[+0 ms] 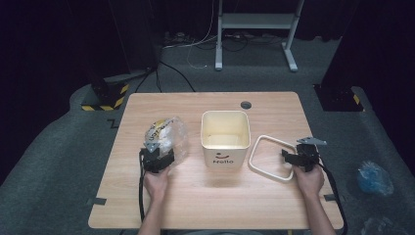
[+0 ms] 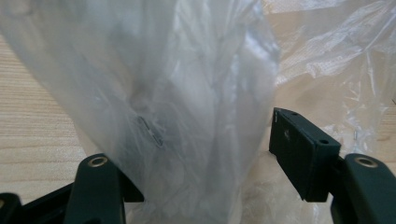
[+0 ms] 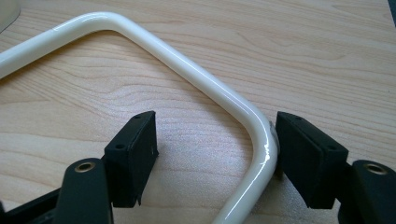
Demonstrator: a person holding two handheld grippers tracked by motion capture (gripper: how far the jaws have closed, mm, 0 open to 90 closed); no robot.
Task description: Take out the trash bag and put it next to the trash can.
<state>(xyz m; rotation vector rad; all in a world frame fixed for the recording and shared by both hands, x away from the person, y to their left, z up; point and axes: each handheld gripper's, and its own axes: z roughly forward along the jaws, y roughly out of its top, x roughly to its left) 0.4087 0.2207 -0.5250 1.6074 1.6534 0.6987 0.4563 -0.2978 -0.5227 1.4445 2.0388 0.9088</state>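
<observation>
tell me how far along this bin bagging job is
Early. Done: the cream ring is off the bin and lies flat on the table. In hand: the left gripper stands open around the clear plastic bag; the right gripper straddles the ring's corner, open. Left, probably: lining the bin and refitting the ring.

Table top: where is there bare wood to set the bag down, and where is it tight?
Free: the front strip of the table between the two forearms, below the cream bin; also the far edge behind the bin and the far right corner. Tight: the gap between the plastic bag and the bin, and where the cream ring lies near the bin's right side.
</observation>
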